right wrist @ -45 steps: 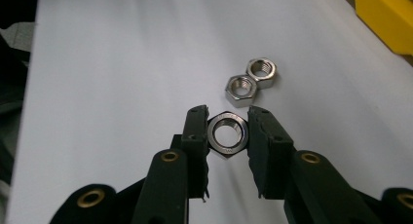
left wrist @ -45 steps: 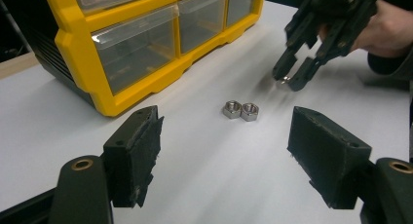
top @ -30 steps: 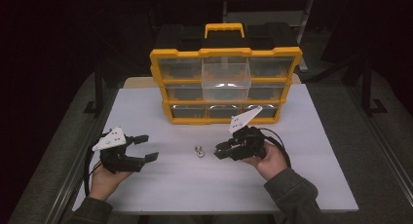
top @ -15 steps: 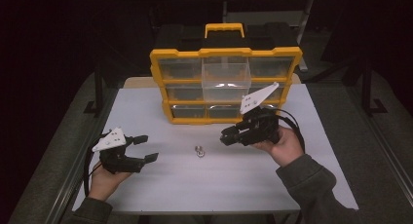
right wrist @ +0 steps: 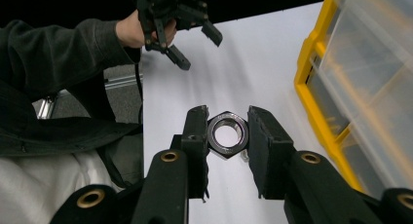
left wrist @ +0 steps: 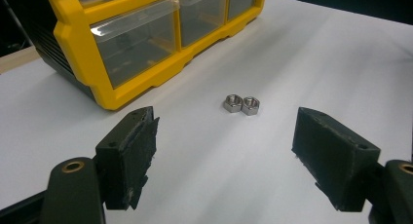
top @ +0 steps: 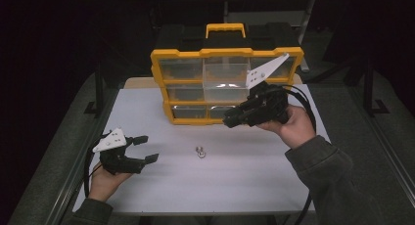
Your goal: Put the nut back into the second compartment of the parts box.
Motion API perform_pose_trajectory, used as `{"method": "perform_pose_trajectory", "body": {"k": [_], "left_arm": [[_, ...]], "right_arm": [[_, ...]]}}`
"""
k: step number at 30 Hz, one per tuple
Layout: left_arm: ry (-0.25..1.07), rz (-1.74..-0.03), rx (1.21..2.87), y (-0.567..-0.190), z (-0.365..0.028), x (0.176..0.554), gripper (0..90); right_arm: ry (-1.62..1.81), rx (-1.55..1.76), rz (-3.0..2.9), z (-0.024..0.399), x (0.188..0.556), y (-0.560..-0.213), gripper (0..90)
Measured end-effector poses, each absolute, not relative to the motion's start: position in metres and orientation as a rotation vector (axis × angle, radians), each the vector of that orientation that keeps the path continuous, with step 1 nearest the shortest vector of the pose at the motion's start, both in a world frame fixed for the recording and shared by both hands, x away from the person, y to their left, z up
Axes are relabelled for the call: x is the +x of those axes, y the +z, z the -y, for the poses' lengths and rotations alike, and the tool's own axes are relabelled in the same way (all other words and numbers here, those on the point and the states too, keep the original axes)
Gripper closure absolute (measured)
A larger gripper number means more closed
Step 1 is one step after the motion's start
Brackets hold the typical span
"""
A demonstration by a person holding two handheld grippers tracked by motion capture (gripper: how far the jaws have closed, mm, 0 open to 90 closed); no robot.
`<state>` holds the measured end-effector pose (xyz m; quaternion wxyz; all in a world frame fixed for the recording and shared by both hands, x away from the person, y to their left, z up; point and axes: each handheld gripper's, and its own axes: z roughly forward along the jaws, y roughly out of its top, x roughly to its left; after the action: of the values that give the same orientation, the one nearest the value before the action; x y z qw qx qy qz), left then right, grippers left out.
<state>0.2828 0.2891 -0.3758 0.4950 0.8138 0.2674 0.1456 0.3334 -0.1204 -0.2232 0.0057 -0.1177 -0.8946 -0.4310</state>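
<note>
Nut in my right fingers: large steel hex nut (right wrist: pixel 227 135), pinched flat to flat, its bore facing straight up the right gripper view, so its axis runs across the line of the fingers.
Right fingers: my right gripper (top: pixel 231 121) is pressed onto that nut from both sides; the black pads touch two opposite flats, and it hangs above the desk (top: pixel 244 186), in front of the organizer's lower drawers.
Left fingers: my left gripper (top: pixel 148 149) is spread wide with nothing between the pads; the jaws have just been opening a little further.
Small nuts: two small hex nuts (left wrist: pixel 242 104) lie flat on the desk ahead of my left fingers, roughly midway between them, touching side by side, bores pointing up.
Organizer: yellow plastic frame (top: pixel 226 53) with clear drawers, standing upright beyond the left fingers and just beside my right ones.
Materials: nuts bright polished metal, six-sided; finger pads (left wrist: pixel 130 153) matte black, blocky, their rubber faces worn and ragged at the edges; desk smooth and white.
Drawers: see-through, glossy, rectangular.
</note>
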Motion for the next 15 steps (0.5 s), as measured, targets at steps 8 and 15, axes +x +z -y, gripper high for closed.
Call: {"method": "perform_pose_trajectory", "body": {"k": [8, 15], "left_arm": [[0.360, -0.646, 1.982, -0.376, -0.289, 0.283, 22.7], [0.356, -0.649, 1.977, -0.376, -0.289, 0.283, 22.5]], "right_arm": [[-1.369, -0.366, 2.793, 0.119, 0.344, -0.196, 68.9], [-1.371, -0.364, 2.813, 0.114, 0.357, -0.173, 68.9]]}}
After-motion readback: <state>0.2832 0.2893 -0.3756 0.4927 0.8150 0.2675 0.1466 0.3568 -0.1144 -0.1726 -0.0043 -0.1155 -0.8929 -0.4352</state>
